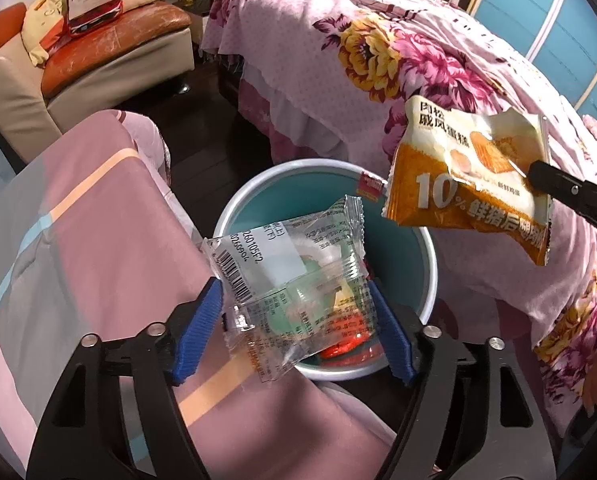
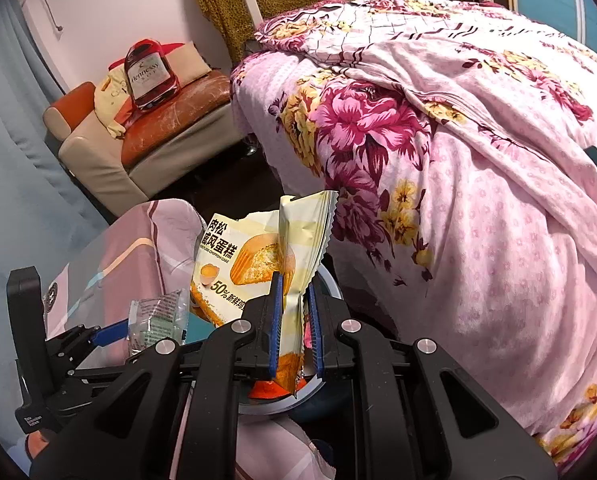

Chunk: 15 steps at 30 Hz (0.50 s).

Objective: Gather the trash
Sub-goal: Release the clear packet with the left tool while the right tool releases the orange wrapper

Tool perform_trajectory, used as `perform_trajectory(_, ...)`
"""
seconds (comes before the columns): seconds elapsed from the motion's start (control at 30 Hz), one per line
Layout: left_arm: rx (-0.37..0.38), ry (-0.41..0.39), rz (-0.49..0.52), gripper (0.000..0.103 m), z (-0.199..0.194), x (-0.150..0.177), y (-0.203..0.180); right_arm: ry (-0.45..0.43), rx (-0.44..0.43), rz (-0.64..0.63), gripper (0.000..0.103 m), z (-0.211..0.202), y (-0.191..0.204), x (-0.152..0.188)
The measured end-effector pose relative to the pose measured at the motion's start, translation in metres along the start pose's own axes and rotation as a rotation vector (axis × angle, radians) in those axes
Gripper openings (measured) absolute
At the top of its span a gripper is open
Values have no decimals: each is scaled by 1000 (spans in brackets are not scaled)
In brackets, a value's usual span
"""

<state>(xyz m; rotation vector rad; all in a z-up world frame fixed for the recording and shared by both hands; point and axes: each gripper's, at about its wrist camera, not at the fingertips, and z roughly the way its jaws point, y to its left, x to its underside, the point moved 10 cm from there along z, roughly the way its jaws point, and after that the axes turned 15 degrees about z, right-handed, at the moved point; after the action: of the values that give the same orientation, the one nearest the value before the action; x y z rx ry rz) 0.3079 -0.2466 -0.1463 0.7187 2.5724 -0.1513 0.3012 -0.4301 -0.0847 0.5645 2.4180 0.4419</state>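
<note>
Trash is already seen inside the bin (image 1: 418, 264). Above the bin, the clear wrapper (image 1: 298, 276) sits between the spread left gripper (image 1: 298, 328), unpressed. The orange wrapper (image 2: 258, 264) is pinched by the right gripper (image 2: 296, 328) over the bin, release pending.

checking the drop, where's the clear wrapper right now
In the left wrist view the clear wrapper hangs between the left gripper's spread blue pads, directly above the open bin, beside the striped bedding.

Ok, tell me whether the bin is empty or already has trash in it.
Not empty. The blue bin already holds a red-orange wrapper at its bottom, seen through the clear wrapper.
</note>
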Motion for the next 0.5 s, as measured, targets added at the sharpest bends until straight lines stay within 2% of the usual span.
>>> perform_trajectory(0.1,-2,-4,-5,85,1,-2,3,2,6,-6,12,3,2,0)
perform_trajectory(0.27,-8,8,-29,91,3,2,10,3,13,-15,12,5,7,0)
perform_trajectory(0.5,-27,-4,-67,93,-11,16,25,12,19,-33,12,9,19,8)
